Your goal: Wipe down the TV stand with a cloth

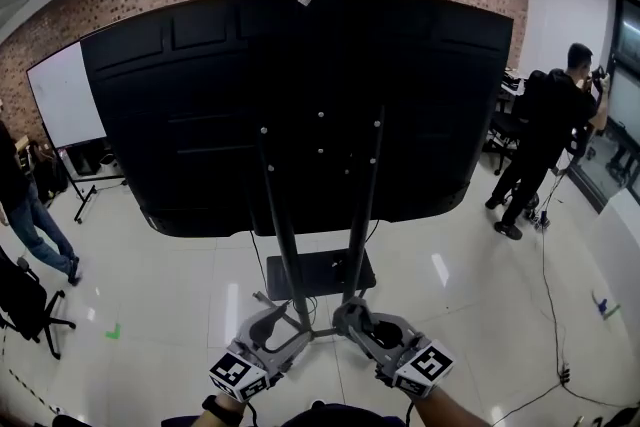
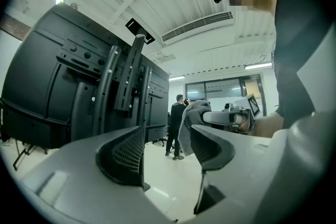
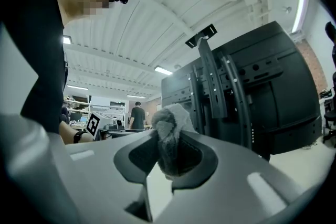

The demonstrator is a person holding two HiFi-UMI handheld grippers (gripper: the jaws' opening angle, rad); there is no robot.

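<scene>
Right gripper (image 3: 170, 157) pinches cloth (image 3: 169, 122), ready to wipe | left gripper (image 2: 168, 152) agape, empty | TV stand (image 1: 283, 235) ahead, untouched

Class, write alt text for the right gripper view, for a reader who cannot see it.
The right claw is shut on a grey cloth that bunches up between its jaws. Beyond it rises the back of a big black TV, mounted on the dark uprights of its stand, under a white ceiling.
</scene>
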